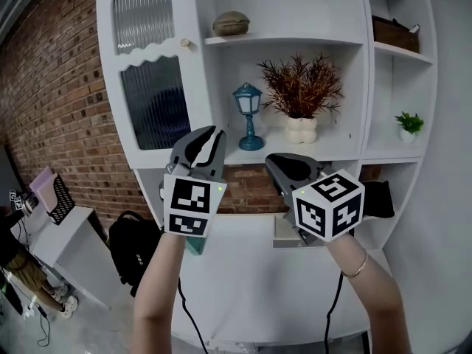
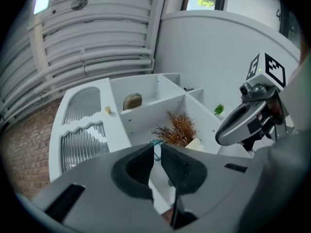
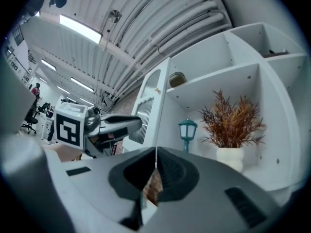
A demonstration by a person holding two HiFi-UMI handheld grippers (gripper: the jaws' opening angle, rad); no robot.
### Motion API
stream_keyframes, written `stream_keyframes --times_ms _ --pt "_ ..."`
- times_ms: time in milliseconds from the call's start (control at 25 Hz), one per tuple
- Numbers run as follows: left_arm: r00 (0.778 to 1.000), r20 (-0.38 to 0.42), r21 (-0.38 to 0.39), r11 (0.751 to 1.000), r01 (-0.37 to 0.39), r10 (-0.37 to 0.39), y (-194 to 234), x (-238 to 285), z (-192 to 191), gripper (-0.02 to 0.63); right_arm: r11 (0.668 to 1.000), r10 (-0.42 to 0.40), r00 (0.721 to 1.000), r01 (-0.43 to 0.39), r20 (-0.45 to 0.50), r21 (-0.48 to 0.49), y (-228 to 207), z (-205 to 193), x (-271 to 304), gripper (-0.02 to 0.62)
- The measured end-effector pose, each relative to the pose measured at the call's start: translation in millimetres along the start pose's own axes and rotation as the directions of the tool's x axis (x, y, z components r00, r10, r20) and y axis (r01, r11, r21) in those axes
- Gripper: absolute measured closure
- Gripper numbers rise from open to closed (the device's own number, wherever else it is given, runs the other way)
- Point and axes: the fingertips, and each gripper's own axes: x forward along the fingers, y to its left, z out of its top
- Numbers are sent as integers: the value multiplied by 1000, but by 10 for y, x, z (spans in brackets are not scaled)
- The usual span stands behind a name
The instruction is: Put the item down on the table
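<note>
Both grippers are raised side by side in front of a white shelf unit. My left gripper [image 1: 214, 133] [image 2: 158, 147] has its jaws drawn close with a slim gap, and nothing is between them. My right gripper [image 1: 276, 161] [image 3: 156, 152] is shut with its pads meeting and holds nothing. Below them lies the white table [image 1: 243, 286]. A flat greyish box [image 1: 282, 232] rests on the table, partly hidden by the right gripper's marker cube. A small teal thing [image 1: 196, 246] peeks out under the left cube; I cannot tell what it is.
The shelf holds a teal lantern [image 1: 248, 116], a dried plant in a white vase [image 1: 301, 98], a brown oval piece [image 1: 231, 23] and a small green plant [image 1: 409, 124]. A black bag [image 1: 133, 245] sits on the floor at the left, before the brick wall [image 1: 51, 102].
</note>
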Motion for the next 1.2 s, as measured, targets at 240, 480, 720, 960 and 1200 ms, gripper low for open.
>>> stream_keyframes --times_ms 240,480,720,960,1200 --pt "997 -67 -211 977 13 -28 -344 -294 -419 583 1000 1 1000 -1 8 14 94 -204 -243 595" --pt "987 -143 -346 938 18 -72 -705 -466 -767 592 999 -37 999 37 4 35 73 -467 -492 595" --pt "983 -157 -409 912 23 -95 -1073 -664 -959 597 992 -74 996 78 -47 103 26 -871 -756 595" --pt "974 -185 -453 891 36 -134 -1468 -950 -1199 599 977 -100 990 116 -96 177 54 -1272 -996 597" --pt "952 -247 -543 840 16 -179 -1847 -1243 -1512 603 963 -144 977 174 -155 204 103 -1695 -1262 597"
